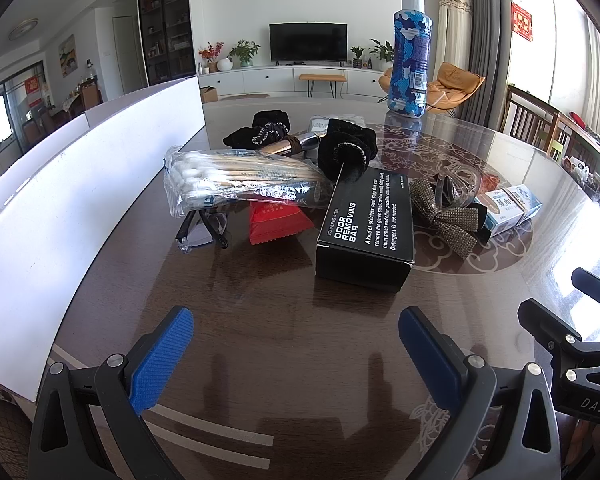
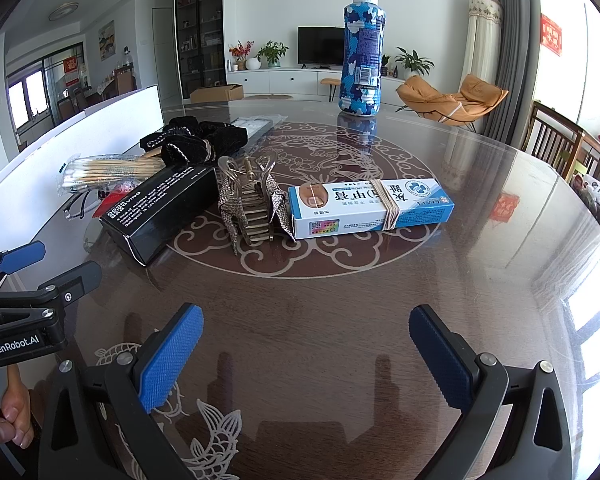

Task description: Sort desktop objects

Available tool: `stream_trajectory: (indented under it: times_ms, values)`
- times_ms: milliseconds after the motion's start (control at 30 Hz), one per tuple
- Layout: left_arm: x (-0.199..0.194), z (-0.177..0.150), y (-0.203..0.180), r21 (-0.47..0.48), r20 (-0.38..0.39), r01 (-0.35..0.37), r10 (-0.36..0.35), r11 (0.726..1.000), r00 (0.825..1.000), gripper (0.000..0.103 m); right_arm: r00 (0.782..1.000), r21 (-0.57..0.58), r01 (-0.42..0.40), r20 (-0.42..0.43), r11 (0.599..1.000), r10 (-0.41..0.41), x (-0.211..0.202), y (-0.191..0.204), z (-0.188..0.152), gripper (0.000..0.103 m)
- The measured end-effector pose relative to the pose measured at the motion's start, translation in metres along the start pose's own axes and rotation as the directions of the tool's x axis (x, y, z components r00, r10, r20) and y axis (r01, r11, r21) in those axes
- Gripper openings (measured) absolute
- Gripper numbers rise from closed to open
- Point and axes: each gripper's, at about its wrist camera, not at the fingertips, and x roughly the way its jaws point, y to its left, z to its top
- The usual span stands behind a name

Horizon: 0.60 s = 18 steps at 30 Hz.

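left tongs (image 1: 296, 354) apart – black box (image 1: 366, 226) dead ahead, lengthwise | right tongs (image 2: 306, 354) apart – empty

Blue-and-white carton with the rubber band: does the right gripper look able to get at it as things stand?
Probably yes. The right gripper is open and empty, bare table lies between it and the carton, and only the rhinestone hair clip crowds the carton's left end.

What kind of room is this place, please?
Most likely a home living and dining room: a television on a low white cabinet, an orange lounge chair, and a glossy dark dining table holding small household items.
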Motion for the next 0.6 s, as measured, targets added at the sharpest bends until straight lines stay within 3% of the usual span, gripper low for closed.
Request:
stream_trajectory:
  times_ms: [600]
  values:
    - [0.0001, -0.001, -0.0021, 0.013, -0.007, 0.003, -0.002, 1.0, 1.0, 0.103, 1.0, -0.007, -0.005, -0.029, 1.0, 0.005, 0.0047, 0.0016, -0.0002, 0.103]
